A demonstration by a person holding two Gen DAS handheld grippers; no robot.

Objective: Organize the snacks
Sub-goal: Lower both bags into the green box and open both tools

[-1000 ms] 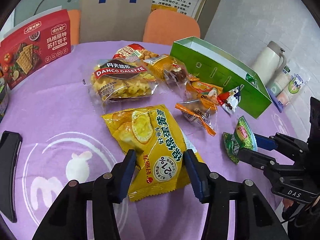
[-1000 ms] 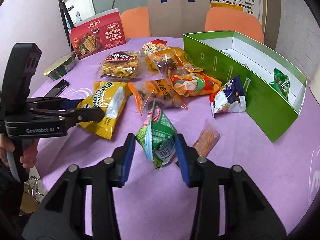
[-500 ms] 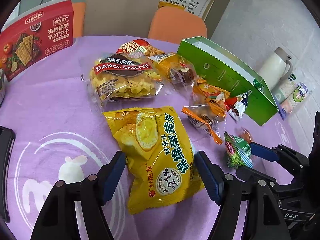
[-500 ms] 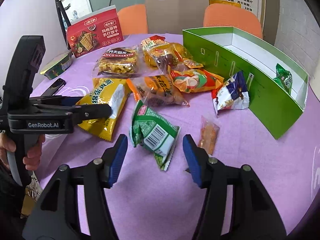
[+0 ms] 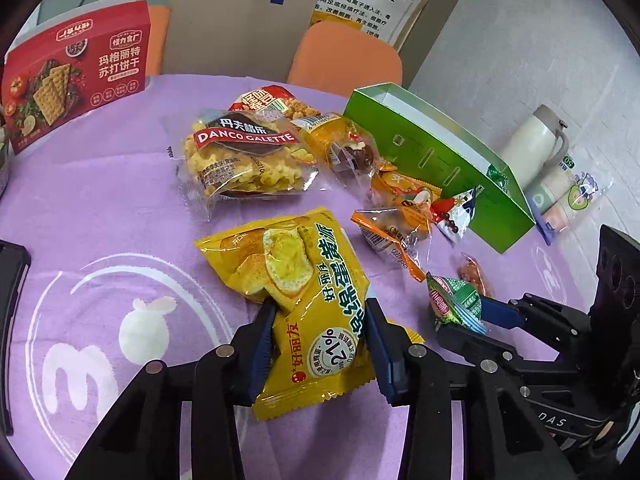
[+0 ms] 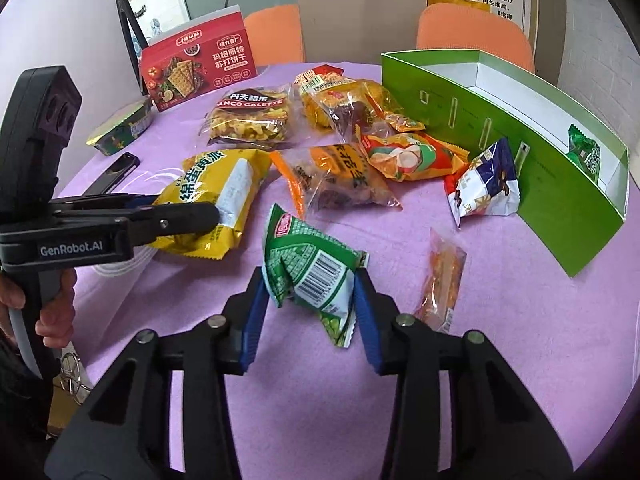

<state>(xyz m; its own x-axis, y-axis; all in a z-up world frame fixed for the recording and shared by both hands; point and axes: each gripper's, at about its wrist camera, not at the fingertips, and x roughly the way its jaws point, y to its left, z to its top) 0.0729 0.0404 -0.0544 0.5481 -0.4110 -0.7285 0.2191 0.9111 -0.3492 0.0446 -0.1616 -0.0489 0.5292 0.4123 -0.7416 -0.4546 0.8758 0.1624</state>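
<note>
Left hand-held gripper [image 5: 320, 332], lower centre of its view, clamped on the yellow snack bag [image 5: 304, 280] lying on the purple counter [image 5: 100, 200]. Right hand-held gripper [image 6: 310, 300], lower centre, clamped on the green snack packet [image 6: 310, 270]. Green box [image 6: 560, 184] at right, well apart.

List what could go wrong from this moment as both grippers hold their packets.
1. The left gripper pinches the yellow cake packet near one end, so the puffy bag may sag or slip when carried.
2. The right gripper squeezes the crumpled green pea packet; a hard squeeze might crush its contents.
3. Both grippers sit close together and could collide on the way to the green box.
</note>
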